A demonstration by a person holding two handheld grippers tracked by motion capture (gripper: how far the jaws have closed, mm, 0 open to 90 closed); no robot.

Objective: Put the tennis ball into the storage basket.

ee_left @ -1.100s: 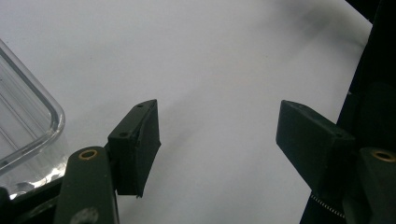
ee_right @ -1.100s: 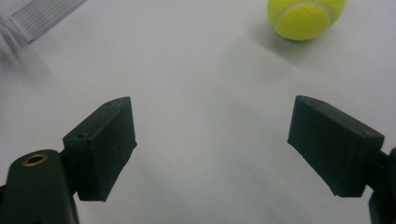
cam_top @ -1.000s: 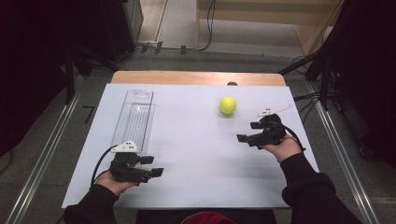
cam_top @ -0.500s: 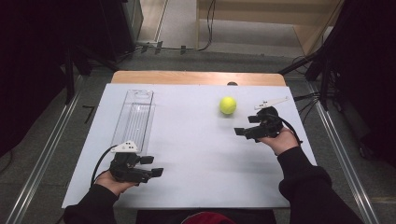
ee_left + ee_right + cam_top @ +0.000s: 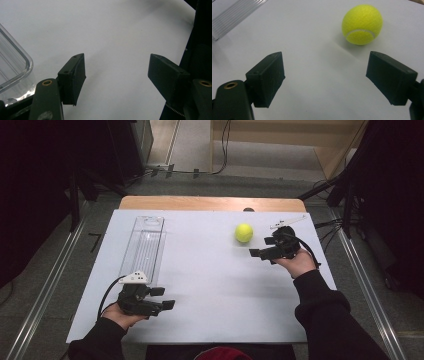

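Observation:
A yellow tennis ball (image 5: pixel 243 232) rests on the white table sheet (image 5: pixel 210 275), right of centre toward the back. My right gripper (image 5: pixel 261 247) hovers just right of and nearer than the ball, open, with nothing between its jaws. In the right gripper view the ball (image 5: pixel 362 24) lies ahead, a little right of the gap (image 5: pixel 325 80). A clear plastic tray (image 5: pixel 144 246) lies lengthwise on the left side. My left gripper (image 5: pixel 162 298) is open at the front left, just below the tray's near end. The tray's rounded corner (image 5: pixel 15 67) shows left of its empty jaws (image 5: pixel 117 77).
A wooden strip (image 5: pixel 212 203) borders the table's far edge. Cables (image 5: pixel 330 225) and dark stands sit off the right side, and metal rails (image 5: pixel 40 295) run along the floor at left. The white sheet spreads wide between the two grippers.
My right gripper has moved up and slightly left, closer to the tennis ball. The left gripper, ball and tray have stayed where they were.

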